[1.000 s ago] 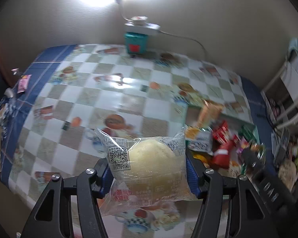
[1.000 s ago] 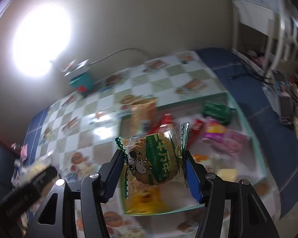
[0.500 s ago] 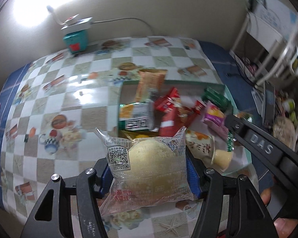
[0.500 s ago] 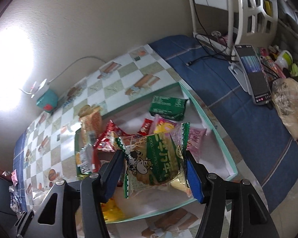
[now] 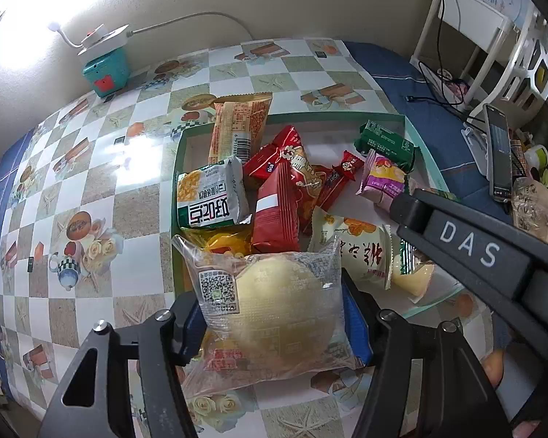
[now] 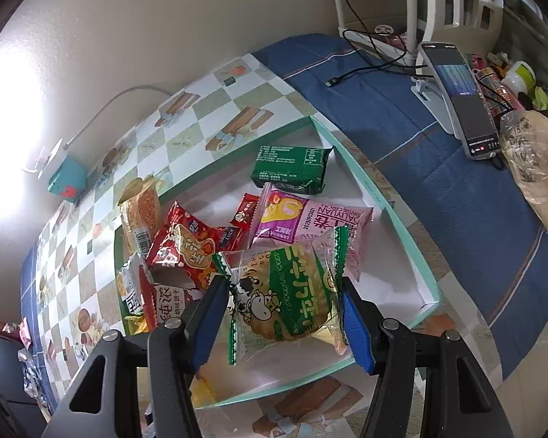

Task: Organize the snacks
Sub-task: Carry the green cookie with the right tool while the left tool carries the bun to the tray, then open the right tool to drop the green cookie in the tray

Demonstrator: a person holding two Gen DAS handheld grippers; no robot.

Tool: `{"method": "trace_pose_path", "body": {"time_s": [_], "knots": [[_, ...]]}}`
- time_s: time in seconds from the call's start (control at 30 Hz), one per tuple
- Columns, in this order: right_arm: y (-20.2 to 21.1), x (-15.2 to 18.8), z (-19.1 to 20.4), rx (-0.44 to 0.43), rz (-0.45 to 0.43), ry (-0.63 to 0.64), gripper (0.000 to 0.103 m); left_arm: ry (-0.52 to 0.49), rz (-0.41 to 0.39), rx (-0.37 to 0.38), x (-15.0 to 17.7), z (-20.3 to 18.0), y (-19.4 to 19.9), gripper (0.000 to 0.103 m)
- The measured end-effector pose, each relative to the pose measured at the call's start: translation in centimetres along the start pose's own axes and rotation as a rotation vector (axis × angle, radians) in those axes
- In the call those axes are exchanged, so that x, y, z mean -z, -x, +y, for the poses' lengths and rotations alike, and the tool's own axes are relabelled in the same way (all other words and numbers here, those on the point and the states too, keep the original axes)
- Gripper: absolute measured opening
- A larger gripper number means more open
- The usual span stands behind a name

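Reading "DAS" on the right gripper (image 5: 467, 248) (white capitals), beside a QR-coded bun packet (image 5: 274, 303).

Clear-wrapped pale round bun (image 5: 274, 306) clamped in my left hand-held gripper (image 5: 274, 314); green-wrapped cow-print biscuit (image 6: 285, 299) in my right hand-held gripper (image 6: 285, 314). Both over the teal-rimmed white shallow box (image 6: 391, 215) holding mixed snack packets.

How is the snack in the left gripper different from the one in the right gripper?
The bun packet has a clear wrapper showing a plain pale round bun; the biscuit packet is green, with a cartoon cow. The bun packet bears a QR code; the biscuit packet bears none that shows. Both are clamped between blue-padded fingers above the tray.
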State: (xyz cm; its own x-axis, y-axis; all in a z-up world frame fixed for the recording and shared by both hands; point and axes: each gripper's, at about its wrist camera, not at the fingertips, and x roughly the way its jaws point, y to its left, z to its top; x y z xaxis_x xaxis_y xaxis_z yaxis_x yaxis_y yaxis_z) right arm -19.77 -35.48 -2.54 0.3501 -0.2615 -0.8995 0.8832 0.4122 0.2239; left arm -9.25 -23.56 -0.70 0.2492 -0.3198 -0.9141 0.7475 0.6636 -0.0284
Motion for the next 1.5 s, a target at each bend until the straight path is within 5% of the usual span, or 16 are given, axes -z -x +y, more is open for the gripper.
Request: {"method": "trace_pose_path", "body": {"time_s": [0.63, 0.77, 0.93, 1.03, 1.3, 1.5], "knots": [[-0.9, 0.1, 0.5, 0.011, 0.048, 0.027, 0.069, 0.006, -0.022, -0.001, 0.2, 1.3, 0.8, 0.080], [-0.9, 0.1, 0.5, 0.012, 0.047, 0.018, 0.082, 0.031, -0.011, -0.009, 0.5, 2.5, 1.0, 0.081], [-0.9, 0.4, 0.4, 0.012, 0.049, 0.006, 0.085, 0.073, -0.031, -0.011, 0.8, 4.8, 2.0, 0.084], [-0.8, 0.7, 0.1, 0.007, 0.045, -0.014, 0.103, 0.091, -0.055, 0.005, 1.1, 6.0, 2.8, 0.085], [0.0, 1.6, 0.1, 0.011, 0.014, -0.032, 0.103, 0.158, -0.088, 0.059, 1.6, 8.5, 4.0, 0.091], [0.8, 2.3, 0.0, 0.006, -0.011, -0.041, 0.103, 0.242, -0.075, 0.023, 2.2, 10.7, 3.7, 0.091]]}}
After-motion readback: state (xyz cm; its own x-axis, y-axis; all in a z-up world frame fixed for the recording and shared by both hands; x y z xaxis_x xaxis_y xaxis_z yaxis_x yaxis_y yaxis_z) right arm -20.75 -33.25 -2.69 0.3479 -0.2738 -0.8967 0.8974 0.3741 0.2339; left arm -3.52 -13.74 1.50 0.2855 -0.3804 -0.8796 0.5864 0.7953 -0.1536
